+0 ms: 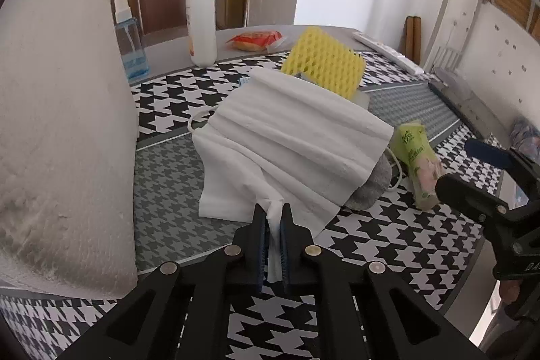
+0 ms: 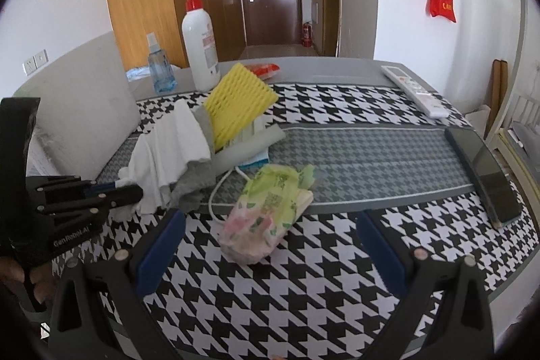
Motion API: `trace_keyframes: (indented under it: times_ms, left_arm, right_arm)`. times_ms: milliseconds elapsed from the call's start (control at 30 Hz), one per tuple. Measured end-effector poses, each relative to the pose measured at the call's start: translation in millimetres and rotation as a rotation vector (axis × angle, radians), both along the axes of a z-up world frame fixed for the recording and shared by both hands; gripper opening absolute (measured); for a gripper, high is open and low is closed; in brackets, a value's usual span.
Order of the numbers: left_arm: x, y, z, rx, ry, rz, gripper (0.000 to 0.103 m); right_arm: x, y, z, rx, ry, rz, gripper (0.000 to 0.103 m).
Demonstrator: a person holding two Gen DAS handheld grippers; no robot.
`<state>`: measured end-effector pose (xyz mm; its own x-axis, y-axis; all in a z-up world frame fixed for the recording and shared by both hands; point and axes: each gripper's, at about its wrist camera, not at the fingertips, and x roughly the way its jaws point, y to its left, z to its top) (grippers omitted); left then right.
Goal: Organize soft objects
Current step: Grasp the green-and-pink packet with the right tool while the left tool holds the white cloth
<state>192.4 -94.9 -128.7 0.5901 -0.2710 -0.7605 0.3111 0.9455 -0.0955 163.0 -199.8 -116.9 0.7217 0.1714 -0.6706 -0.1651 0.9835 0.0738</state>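
On bench point(image 2: 337, 110), left gripper point(image 1: 272, 215) fingers clenched on white cloth point(image 1: 270, 144) corner; right gripper point(image 2: 270, 245) fingers released, green tissue pack point(image 2: 266, 211) between them, untouched.

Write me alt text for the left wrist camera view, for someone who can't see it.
The left gripper is shut on a corner of a white cloth draped over a pile on a houndstooth table mat. Behind the cloth a yellow sponge sticks up; a paper towel roll fills the left, and the open right gripper enters at right.
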Motion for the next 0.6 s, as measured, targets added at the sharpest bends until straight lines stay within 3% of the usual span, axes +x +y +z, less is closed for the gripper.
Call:
trace_keyframes:
  times_ms: [267,433,600]
  left_arm:
    - [-9,0,8,-0.027,-0.057,-0.023,0.006]
    - [-15,0,13,-0.035,-0.097,-0.034,0.006]
    - [-18,0,17,-0.051,-0.122,-0.044,0.006]
  right_arm:
    - [14,9,-5,0.009,0.053,-0.003,0.101]
    - [15,9,-8,-0.002,0.073,-0.028,0.085]
    - [17,5,-14,-0.001,0.104,-0.055,0.076]
